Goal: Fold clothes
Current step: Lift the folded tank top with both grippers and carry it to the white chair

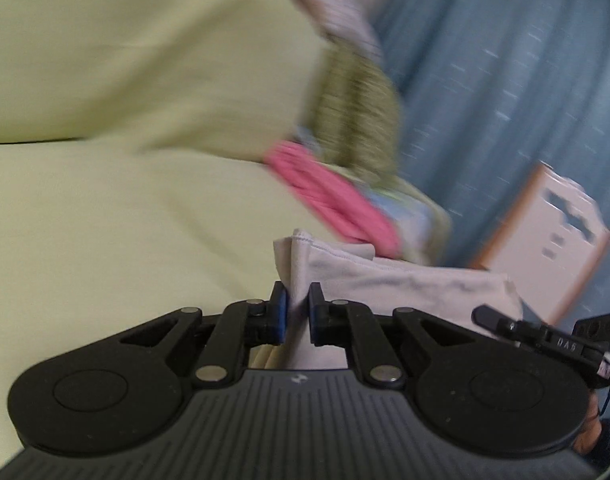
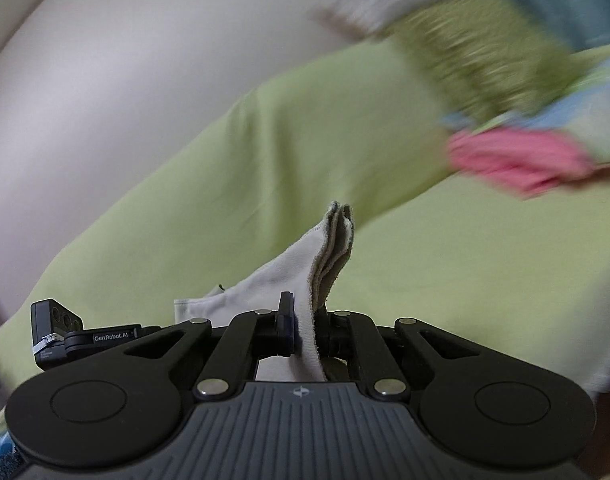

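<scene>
Left gripper (image 1: 298, 312), left wrist view: jaws pinched on a folded corner of the pale grey garment (image 1: 385, 276), which runs off to the right toward the other gripper, above the green bed (image 1: 105, 220). Pink cloth (image 1: 333, 200) lies near the bed's far edge, blurred.

Right gripper (image 2: 305, 326), right wrist view: jaws clamped on the stacked layers of the same pale grey garment (image 2: 305, 264), its corner sticking up between them. Judgement: both ends are held so the cloth spans taut for a fold.
</scene>
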Tool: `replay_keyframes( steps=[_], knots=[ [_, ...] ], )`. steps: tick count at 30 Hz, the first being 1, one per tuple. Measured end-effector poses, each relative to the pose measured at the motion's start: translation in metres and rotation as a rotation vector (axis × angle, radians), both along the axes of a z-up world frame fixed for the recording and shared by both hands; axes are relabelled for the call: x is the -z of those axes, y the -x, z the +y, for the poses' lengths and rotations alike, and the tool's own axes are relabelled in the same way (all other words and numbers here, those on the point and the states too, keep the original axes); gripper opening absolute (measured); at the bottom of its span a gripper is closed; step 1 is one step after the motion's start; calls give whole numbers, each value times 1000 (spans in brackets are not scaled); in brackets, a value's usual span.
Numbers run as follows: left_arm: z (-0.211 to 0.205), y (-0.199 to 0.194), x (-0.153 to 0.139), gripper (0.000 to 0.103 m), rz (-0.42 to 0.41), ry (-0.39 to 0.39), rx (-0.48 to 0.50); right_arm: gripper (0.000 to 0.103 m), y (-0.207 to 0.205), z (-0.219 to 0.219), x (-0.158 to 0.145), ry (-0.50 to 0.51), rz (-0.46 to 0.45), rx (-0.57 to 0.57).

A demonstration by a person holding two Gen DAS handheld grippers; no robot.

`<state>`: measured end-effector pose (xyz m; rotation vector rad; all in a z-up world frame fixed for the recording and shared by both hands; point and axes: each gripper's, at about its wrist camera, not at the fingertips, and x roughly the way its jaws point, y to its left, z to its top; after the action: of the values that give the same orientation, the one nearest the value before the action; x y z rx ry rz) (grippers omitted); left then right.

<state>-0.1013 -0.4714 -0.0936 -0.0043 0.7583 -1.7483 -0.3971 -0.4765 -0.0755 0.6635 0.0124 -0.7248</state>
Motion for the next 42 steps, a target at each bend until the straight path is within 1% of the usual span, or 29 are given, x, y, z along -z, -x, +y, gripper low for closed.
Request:
replay_keyframes(
  steps=[3,6,10,12,15,17,20,22,27,30,33,34,38,40,42],
  knots=[
    [-43,75,-6,7,9,14,171,7,80,25,-5,-21,-9,163],
    [-89,159,-6,7,16,6,326,7,158,44,-6,-39,0,336],
    [-145,266,0,7,45,-16,500,7,236,62,-7,-47,-5,530],
    [-167,311,0,7,41,-16,566,7,266,67,-8,-49,-14,607],
    [-193,359,1,7,21,-16,637,7,301,72,-8,-52,-29,704],
    [-205,383,2,7,8,-23,672,7,314,69,-4,-66,-47,748],
    [-224,411,3,7,-23,-36,703,7,332,59,5,-107,-94,792],
    [-231,424,5,7,-40,-41,714,7,338,52,13,-139,-123,801],
    [-237,435,2,7,-73,-81,731,7,350,37,30,-220,-194,813],
    [-237,437,-2,7,-100,-77,739,7,358,45,37,-260,-220,800],
    [-241,439,-2,7,-112,-74,750,7,362,43,41,-295,-220,796],
    [-244,441,1,7,-115,-86,748,8,364,38,44,-309,-214,796],
    [-264,451,24,7,-123,-165,731,8,374,13,66,-398,-196,812],
    [-278,460,37,7,-131,-205,725,9,378,0,75,-428,-161,832],
    [-291,468,49,8,-140,-245,718,12,380,-12,84,-449,-117,858]
  ],
)
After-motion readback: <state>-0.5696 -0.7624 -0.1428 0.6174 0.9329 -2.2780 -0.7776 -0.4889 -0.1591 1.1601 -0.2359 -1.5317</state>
